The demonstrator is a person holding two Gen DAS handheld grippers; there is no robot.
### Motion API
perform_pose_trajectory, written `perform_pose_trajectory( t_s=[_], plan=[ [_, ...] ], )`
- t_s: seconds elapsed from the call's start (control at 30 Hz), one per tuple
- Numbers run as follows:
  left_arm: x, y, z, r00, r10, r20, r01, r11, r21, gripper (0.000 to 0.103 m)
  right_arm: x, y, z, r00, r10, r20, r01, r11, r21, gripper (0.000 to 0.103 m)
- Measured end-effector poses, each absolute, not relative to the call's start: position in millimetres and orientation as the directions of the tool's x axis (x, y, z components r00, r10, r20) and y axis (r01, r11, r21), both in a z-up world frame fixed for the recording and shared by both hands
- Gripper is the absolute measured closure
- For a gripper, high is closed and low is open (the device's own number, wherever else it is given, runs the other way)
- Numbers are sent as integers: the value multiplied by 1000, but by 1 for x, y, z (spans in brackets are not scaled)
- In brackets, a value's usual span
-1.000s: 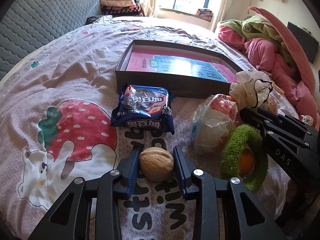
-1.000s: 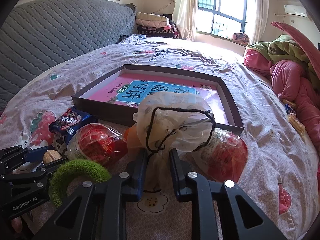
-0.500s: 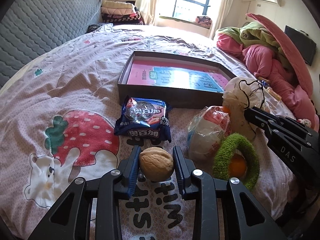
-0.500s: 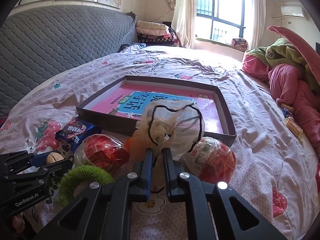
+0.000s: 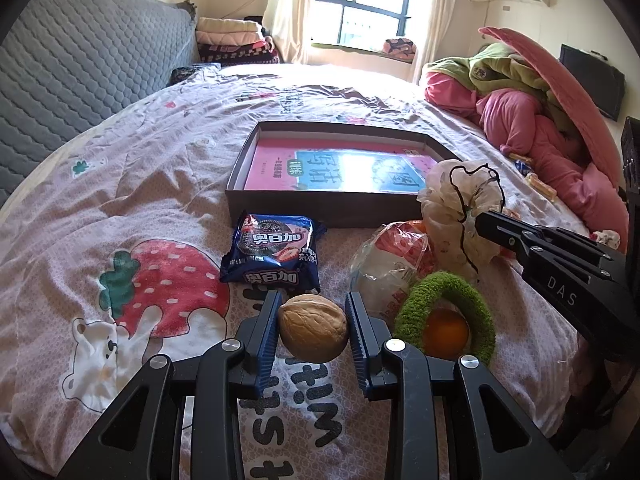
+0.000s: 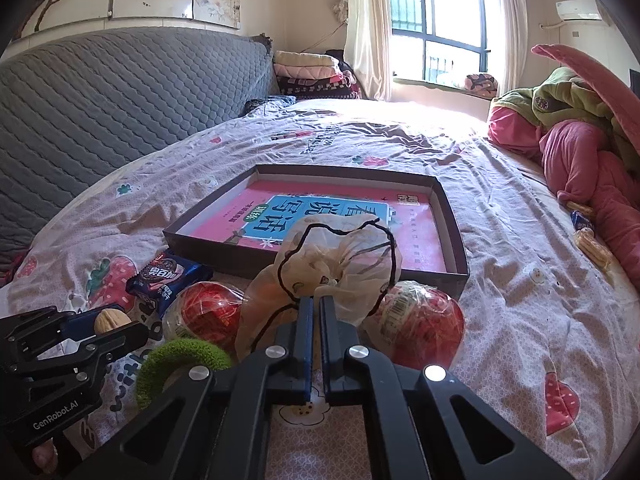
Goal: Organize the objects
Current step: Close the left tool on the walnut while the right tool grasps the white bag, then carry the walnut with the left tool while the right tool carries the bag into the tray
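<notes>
My left gripper (image 5: 312, 312) is shut on a walnut (image 5: 313, 333) and holds it above the bedspread. The walnut also shows in the right wrist view (image 6: 112, 320). My right gripper (image 6: 314, 304) is shut on a sheer drawstring pouch (image 6: 340, 264) and holds it up in front of the dark shallow box (image 6: 452, 220) with a pink book inside. The pouch (image 5: 460, 208) and the box (image 5: 320, 208) also show in the left wrist view. A blue cookie packet (image 5: 272, 252) lies ahead of the walnut.
Two wrapped red fruits (image 6: 208, 312) (image 6: 424, 324), a green knitted ring (image 5: 444, 312) around an orange ball (image 5: 446, 330) lie on the bed. Pink and green bedding (image 5: 540, 120) is piled at right. A grey quilted headboard (image 6: 100, 92) stands left.
My right gripper has shut on the pouch's neck and lifted it. My left gripper has risen slightly with the walnut.
</notes>
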State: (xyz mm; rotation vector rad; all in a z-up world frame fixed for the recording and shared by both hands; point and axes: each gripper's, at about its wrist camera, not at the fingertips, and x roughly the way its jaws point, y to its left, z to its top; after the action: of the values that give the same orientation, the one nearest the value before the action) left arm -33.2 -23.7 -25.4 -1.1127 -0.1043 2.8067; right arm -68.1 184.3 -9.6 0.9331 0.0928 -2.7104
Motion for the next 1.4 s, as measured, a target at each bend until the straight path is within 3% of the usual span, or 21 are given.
perform_pose_trajectory(
  t_s=[0.37, 1.4],
  plan=[
    [-34, -26, -27, -722, 139, -677, -83, -990, -114, 70, -86, 186, -17, -734, -249, -632, 275, -960, 59, 101],
    [-79, -18, -7, -748, 129, -651, -79, -991, -105, 70, -130, 184, -5, -767, -274, -580, 286, -955, 73, 102]
  ],
)
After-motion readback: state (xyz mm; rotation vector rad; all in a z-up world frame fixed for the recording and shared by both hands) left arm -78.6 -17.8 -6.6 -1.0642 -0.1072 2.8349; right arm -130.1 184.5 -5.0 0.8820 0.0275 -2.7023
